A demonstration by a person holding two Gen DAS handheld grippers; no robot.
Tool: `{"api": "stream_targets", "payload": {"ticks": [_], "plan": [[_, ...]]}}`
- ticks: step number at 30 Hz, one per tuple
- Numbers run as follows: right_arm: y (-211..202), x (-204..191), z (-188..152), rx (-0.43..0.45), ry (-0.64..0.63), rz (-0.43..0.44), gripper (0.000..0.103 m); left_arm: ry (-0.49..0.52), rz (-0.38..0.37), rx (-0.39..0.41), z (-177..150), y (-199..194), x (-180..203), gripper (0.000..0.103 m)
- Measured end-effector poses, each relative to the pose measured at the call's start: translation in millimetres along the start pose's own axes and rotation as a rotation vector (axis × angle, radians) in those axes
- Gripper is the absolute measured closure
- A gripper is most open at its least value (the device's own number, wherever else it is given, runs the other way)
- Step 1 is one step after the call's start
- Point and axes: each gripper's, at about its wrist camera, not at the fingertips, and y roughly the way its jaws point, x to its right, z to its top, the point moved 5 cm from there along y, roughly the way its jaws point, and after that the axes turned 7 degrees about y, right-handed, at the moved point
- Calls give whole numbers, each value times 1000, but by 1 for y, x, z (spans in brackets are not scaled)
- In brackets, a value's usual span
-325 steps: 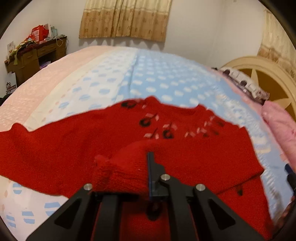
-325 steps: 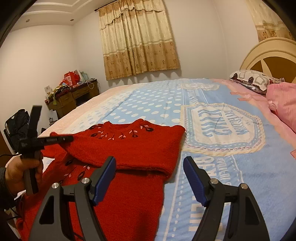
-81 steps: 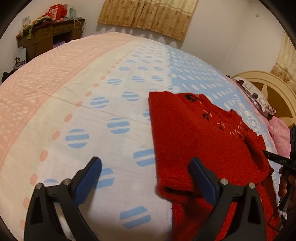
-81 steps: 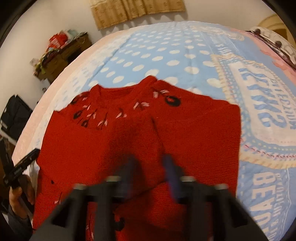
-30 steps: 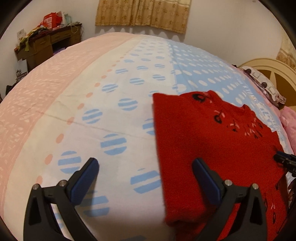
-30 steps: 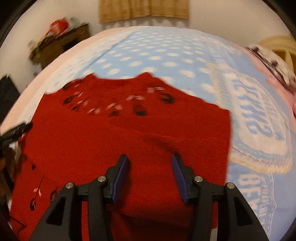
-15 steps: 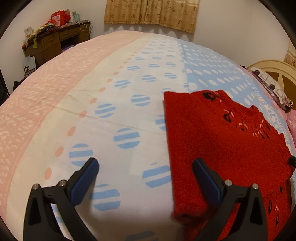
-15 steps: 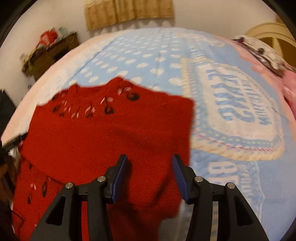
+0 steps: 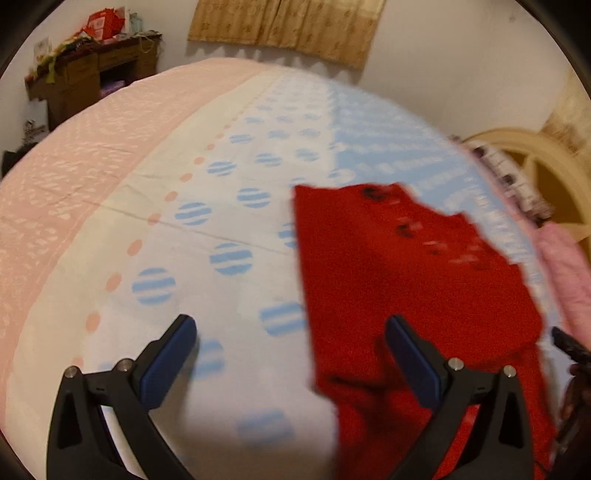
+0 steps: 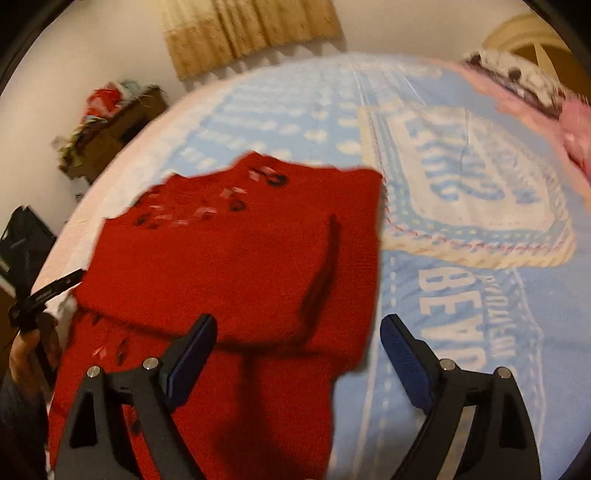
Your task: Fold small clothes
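The red sweater (image 10: 236, 258) lay flat on the bed (image 10: 461, 332), partly folded, with one folded panel resting on top of the rest. In the right wrist view it sat ahead of and under the right tongs (image 10: 297, 354): the left blue pad (image 10: 190, 360) hovered over the red knit, while the right pad (image 10: 404, 363) stood past the sweater's edge, over the blue bedspread. Those jaws were opening, spread wide, and nothing was pinched between them; the knit only showed below the gap. No pad could be seen pressing on the fabric.

In the left wrist view the sweater (image 9: 406, 280) lay to the right of the left tongs (image 9: 290, 360). One pad (image 9: 412, 362) hung over the sweater's near left edge, the other (image 9: 168, 360) was well off it, over the white spotted part of the bedspread (image 9: 207, 258). The left tongs stood wide apart too, released, gripping nothing.

The sweater's collar end, with its dark and pale embroidery (image 10: 207, 210), pointed away from both tongs, toward the curtained wall (image 10: 251, 33). Its long axis ran from the tongs out toward that curtain, the hem end nearest the cameras. A straight folded edge ran down the sweater's side next to the printed panel of the bedspread (image 10: 476, 192).

Farther from the sweater, a hand (image 10: 26, 354) held the left tool at the frame's left edge, and a wooden desk (image 9: 92, 74) stood beyond the bed.
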Motion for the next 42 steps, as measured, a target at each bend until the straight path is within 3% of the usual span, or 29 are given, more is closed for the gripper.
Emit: {"api": "stream_targets", "payload": {"ticks": [3, 10, 13, 23, 33, 42], "plan": [[-38, -5, -11, 68, -17, 18, 13, 39, -59, 64, -9, -43, 13, 0], [-107, -29, -54, 127, -117, 50, 13, 218, -36, 221, -36, -152, 34, 0], [-132, -34, -74, 138, -126, 94, 13, 235, -22, 247, -52, -176, 33, 0], [-194, -57, -135, 182, -196, 110, 13, 311, 10, 294, -113, -219, 50, 0], [-205, -71, -194, 161, -247, 81, 13, 370, 32, 202, -177, -222, 53, 0], [-203, -68, -215, 158, -232, 82, 13, 280, -18, 56, -221, -196, 47, 0]]}}
